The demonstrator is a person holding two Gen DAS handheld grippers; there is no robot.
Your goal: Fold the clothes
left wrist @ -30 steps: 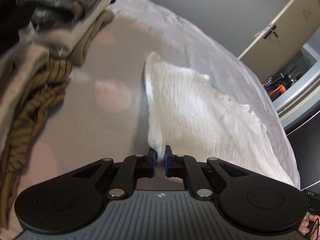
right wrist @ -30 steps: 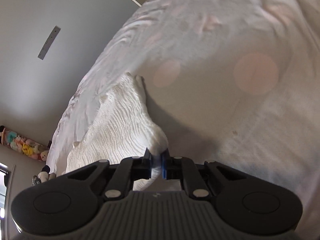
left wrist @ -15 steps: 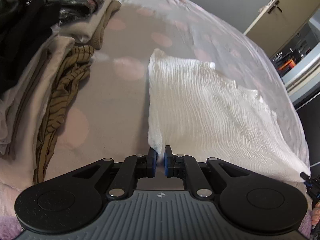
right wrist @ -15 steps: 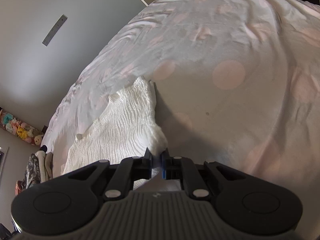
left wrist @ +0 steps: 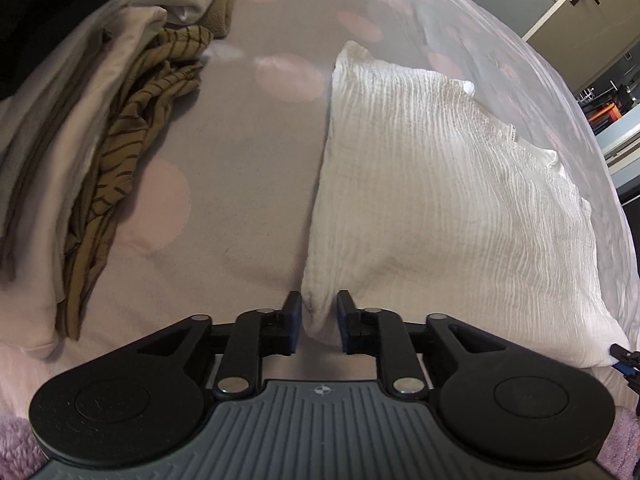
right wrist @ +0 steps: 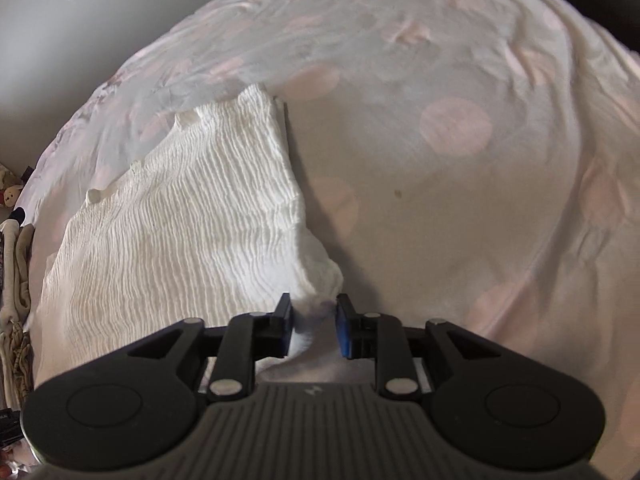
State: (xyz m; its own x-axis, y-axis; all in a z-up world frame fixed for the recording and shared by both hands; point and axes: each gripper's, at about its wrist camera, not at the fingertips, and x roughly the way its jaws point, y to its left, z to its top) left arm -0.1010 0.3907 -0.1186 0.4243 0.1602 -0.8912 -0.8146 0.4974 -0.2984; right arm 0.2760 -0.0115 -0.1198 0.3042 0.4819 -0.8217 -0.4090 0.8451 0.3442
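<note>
Both tools, left tool (left wrist: 318,322) and right tool (right wrist: 312,326), stand parted around the near corners of the white garment (left wrist: 448,200), which lies flat, apparently folded, mid-bed (right wrist: 460,200); further folds possibly remain.

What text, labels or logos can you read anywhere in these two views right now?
No readable words or numbers.
Small white emblem on the left gripper body: a logo, no letters.
Similar mark on the right gripper body: too blurred to read.
Small tag at the white garment edge: too small to read.
</note>
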